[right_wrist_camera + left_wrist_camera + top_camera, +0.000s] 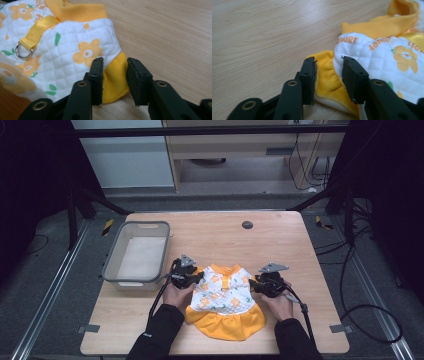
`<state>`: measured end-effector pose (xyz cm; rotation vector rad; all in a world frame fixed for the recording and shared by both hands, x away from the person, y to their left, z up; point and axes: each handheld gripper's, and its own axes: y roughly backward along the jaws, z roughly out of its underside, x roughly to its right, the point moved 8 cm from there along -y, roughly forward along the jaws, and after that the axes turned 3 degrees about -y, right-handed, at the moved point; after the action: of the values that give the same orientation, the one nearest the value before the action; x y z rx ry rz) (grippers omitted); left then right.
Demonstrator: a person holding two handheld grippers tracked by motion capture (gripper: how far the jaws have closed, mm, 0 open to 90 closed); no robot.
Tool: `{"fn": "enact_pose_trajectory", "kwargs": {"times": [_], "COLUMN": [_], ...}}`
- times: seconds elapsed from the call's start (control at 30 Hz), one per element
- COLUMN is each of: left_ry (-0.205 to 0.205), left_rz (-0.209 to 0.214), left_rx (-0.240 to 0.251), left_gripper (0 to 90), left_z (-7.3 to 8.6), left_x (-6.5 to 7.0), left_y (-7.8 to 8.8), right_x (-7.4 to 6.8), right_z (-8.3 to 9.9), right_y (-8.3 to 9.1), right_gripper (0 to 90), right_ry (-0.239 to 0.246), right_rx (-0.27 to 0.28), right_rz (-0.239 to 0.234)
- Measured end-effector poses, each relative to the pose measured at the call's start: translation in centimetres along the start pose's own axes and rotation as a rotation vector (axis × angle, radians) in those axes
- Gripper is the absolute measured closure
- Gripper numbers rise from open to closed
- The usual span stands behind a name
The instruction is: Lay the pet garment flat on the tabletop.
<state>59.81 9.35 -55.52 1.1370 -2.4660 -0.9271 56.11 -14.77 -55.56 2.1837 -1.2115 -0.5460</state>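
Both tools, left [196,276] and right [255,283], sat low on the surface [210,230], each pinching a yellow sleeve of the little dress [223,300], probably to lift it evenly.

Overhead view faces forward-down; both gripper views closely share the dress [226,296].

Grey bin [116,261] blocks left, bare table [295,250] right

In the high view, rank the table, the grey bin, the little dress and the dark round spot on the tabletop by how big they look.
1. table
2. grey bin
3. dress, looking nearly as big as the bin
4. dark round spot
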Motion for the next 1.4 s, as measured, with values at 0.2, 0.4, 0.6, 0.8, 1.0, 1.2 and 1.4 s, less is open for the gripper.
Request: {"fn": "enact_pose_trajectory", "kwargs": {"times": [0.2,0.4,0.6,0.8,1.0,1.2,1.4], "left_ry": [0.037,0.022,-0.019,0.0,0.082,0.063,0.012], "left_rz": [0.012,-0.012,-0.073,-0.123,-0.184,-0.148,-0.094], "left_rx": [-0.022,0.024,0.163,0.233,0.223,0.246,0.237], "left_gripper": [81.6,83.5,83.5,80.7,50.1,45.9,43.2], "left_z": [-0.1,-1.4,-5.8,-9.0,-8.9,-8.2,-7.0], "left_x": [0.5,0.1,-1.2,-3.1,-5.1,-4.1,-2.0], "left_y": [0.1,1.9,5.8,6.4,5.9,8.6,11.4], "right_x": [-0.6,-0.9,-1.7,-0.3,0.3,0.0,-0.4], "right_z": [-0.1,-1.8,-6.4,-10.4,-11.0,-10.3,-9.4], "right_y": [-0.1,1.3,3.0,2.1,1.1,3.7,6.7], "right_gripper": [84.0,85.1,85.0,81.8,65.6,60.9,54.7], "right_ry": [-0.022,0.002,0.057,0.044,0.066,0.092,0.078], "right_rx": [-0.006,0.076,0.215,0.303,0.277,0.281,0.29], "right_rz": [-0.021,-0.02,-0.007,0.091,0.156,0.124,0.077]}}
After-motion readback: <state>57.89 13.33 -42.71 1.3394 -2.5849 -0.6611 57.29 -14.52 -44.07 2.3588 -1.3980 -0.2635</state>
